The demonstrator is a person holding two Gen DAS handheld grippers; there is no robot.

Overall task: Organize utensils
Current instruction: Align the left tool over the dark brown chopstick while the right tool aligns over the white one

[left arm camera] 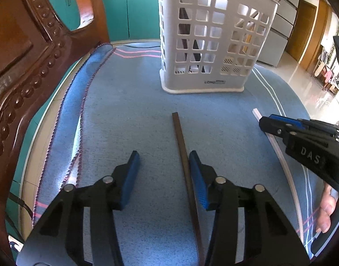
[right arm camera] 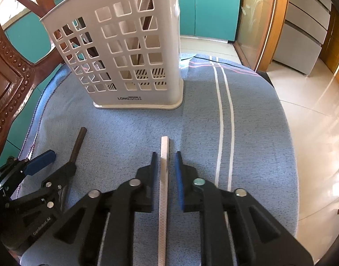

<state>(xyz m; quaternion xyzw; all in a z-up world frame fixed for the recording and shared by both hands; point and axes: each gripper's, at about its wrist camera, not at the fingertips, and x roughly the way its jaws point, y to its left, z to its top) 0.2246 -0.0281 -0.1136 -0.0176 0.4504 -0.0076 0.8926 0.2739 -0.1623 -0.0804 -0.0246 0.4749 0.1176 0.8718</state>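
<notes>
A dark brown chopstick (left arm camera: 183, 148) lies on the blue cloth between the open fingers of my left gripper (left arm camera: 163, 158), close against the right pad; it also shows in the right wrist view (right arm camera: 78, 145). A white chopstick (right arm camera: 164, 173) lies between the open fingers of my right gripper (right arm camera: 166, 158), untouched; it also shows in the left wrist view (left arm camera: 278, 146). A white perforated utensil holder (left arm camera: 211, 37) stands upright ahead, with dark utensils inside; it also shows in the right wrist view (right arm camera: 127, 51). The right gripper appears in the left wrist view (left arm camera: 267, 125), and the left gripper in the right wrist view (right arm camera: 58, 161).
A blue cloth (right arm camera: 253, 133) with white stripes covers the round table. A carved wooden chair (left arm camera: 20, 51) stands at the left edge. Teal cabinets (left arm camera: 134, 8) are behind, and tiled floor (right arm camera: 313, 119) lies to the right.
</notes>
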